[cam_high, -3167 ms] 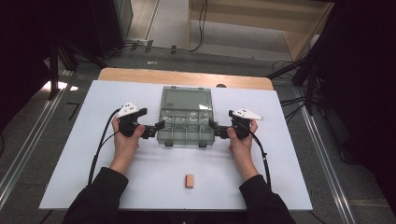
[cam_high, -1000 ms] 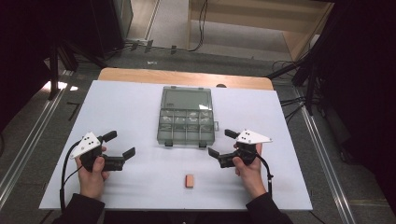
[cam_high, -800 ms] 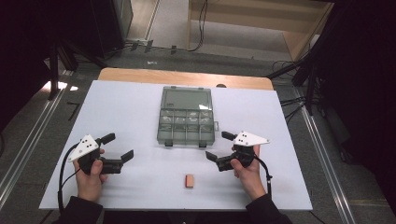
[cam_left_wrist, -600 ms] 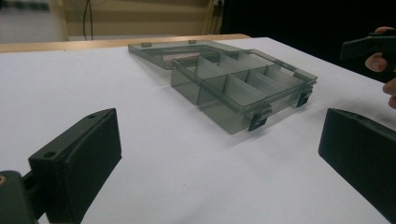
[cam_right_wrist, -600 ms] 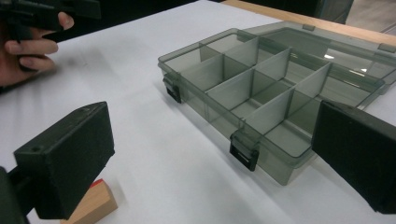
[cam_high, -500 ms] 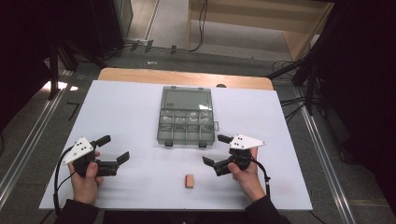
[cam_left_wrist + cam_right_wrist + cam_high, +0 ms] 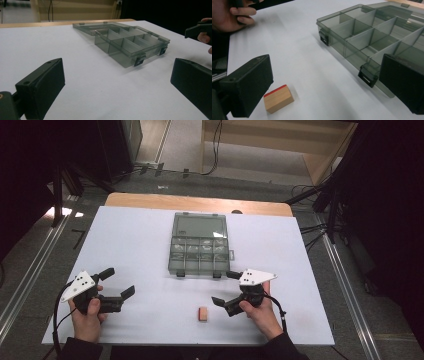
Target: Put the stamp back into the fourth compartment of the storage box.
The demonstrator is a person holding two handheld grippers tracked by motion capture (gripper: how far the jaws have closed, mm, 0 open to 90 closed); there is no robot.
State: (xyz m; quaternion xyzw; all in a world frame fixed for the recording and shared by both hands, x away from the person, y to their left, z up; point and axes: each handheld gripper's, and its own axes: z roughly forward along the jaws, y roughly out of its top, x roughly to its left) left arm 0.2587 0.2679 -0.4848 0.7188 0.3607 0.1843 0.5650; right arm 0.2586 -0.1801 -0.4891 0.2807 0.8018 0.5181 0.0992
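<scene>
Over on the left, your left gripper [image 7: 119, 285] sits low near the table's [image 7: 140, 245] front-left corner, jaws spread wide with nothing between them, pointing right and a little forward toward the open compartment box [image 7: 199, 251]; your left hand [image 7: 89, 312] is wrapped round the grip, forearm coming in from the bottom edge. That gripper is well apart from the action. Moving toward the middle, the small wooden block [image 7: 202, 314] lies flat on the white table, near the front edge and short of the box, with a red-painted face on one end; in the right gripper view the block [image 7: 278, 98] lies low and to the left, just beside the left jaw rather than between the two. Its long axis runs roughly front to back on the table. Now the right: your right gripper [image 7: 223, 289] is clearly the nearer one, jaws held apart and empty, aimed leftward, the near jaw tip just beside the block. Your right hand [image 7: 257, 307] is angled in from the lower right. By my reckoning, you need to swing the jaws toward yourself to straddle that block.
</scene>
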